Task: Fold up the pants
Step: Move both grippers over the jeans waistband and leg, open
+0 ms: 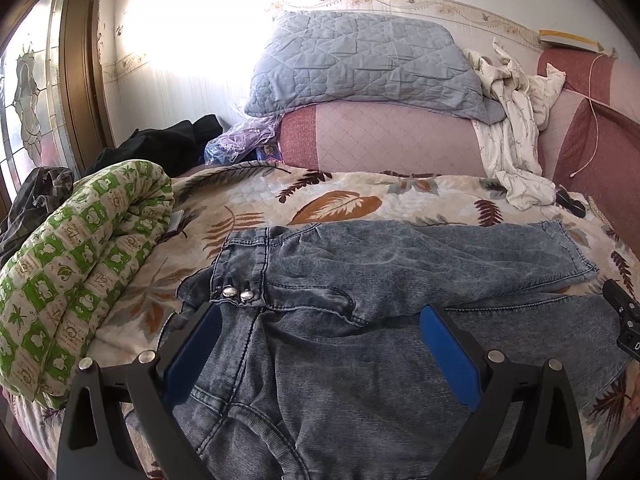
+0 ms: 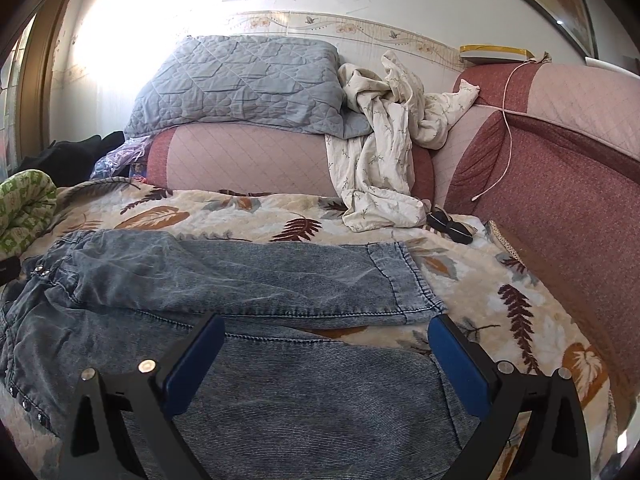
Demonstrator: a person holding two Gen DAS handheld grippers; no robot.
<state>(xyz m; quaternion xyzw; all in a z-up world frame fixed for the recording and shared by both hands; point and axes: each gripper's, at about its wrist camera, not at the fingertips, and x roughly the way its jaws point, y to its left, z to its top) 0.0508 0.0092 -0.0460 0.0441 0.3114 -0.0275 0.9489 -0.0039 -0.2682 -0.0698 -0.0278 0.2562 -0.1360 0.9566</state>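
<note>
Lying spread on the leaf-print bed (image 1: 344, 200), the jeans (image 1: 400, 272) have their waist toward the rolled green quilt (image 1: 80, 264) and both legs stretched away from it, the far leg's hem (image 2: 404, 280) flat. The left claw (image 1: 320, 320) hangs spread wide over the jeans' waist, and the right claw (image 2: 326, 334) hangs just as spread over the near leg. Beyond the jeans sit a grey pillow (image 2: 240, 84) and a crumpled white cloth (image 2: 384, 152).
</note>
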